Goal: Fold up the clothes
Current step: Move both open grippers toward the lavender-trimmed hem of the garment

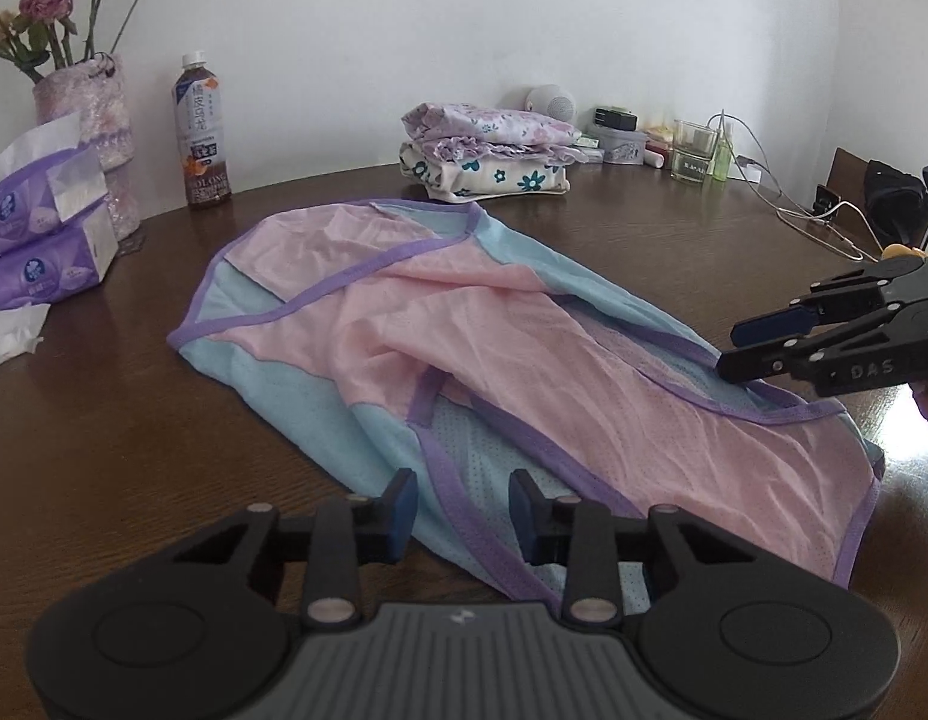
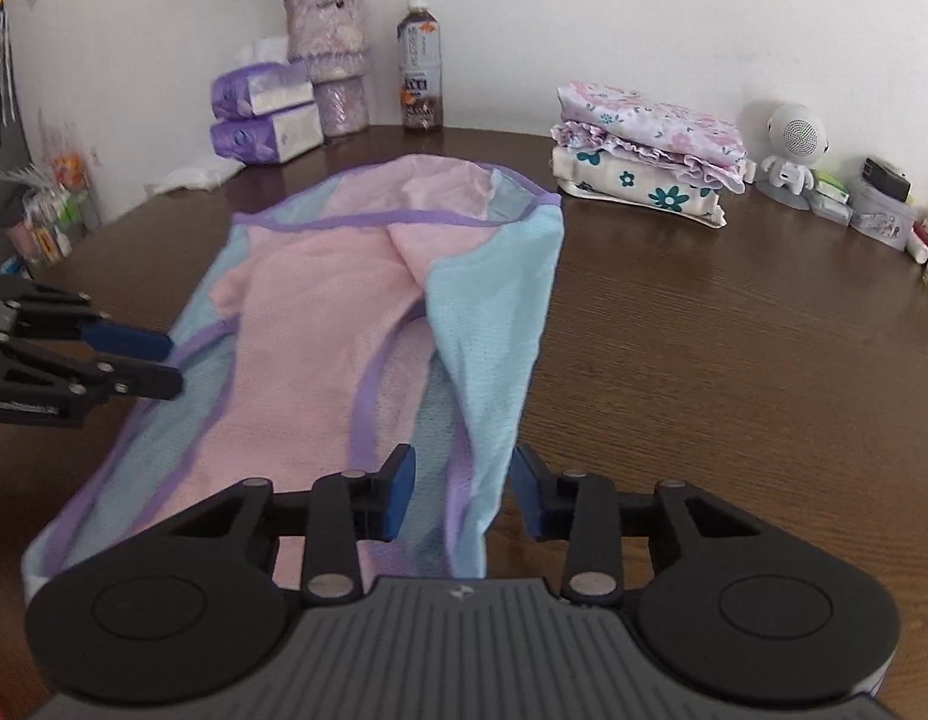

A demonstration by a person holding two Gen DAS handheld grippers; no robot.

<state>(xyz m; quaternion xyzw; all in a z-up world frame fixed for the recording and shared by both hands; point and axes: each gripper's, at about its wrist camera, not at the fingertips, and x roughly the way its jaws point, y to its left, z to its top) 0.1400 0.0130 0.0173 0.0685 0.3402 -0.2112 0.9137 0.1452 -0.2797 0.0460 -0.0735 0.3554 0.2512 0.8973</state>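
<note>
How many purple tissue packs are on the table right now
2, stacked one on the other. The upper tissue pack sits on the lower tissue pack, beside the flower vase at the far edge of the table. Others could be hidden behind them.

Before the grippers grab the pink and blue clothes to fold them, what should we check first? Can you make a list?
1. Left gripper open and empty: ok, jaws apart over the purple-trimmed hem.
2. Right gripper open and empty: ok, jaws apart around the blue edge.
3. Pink and blue garment lying flat: not ok, it is wrinkled and partly folded over itself.
4. Space on the wooden table to fold into: ok, bare wood beside the garment.
5. Stack of folded clothes out of the way: ok, apart from the garment, near the wall.
6. Fabric between the gripper pads: cannot tell how many layers would be caught.
</note>
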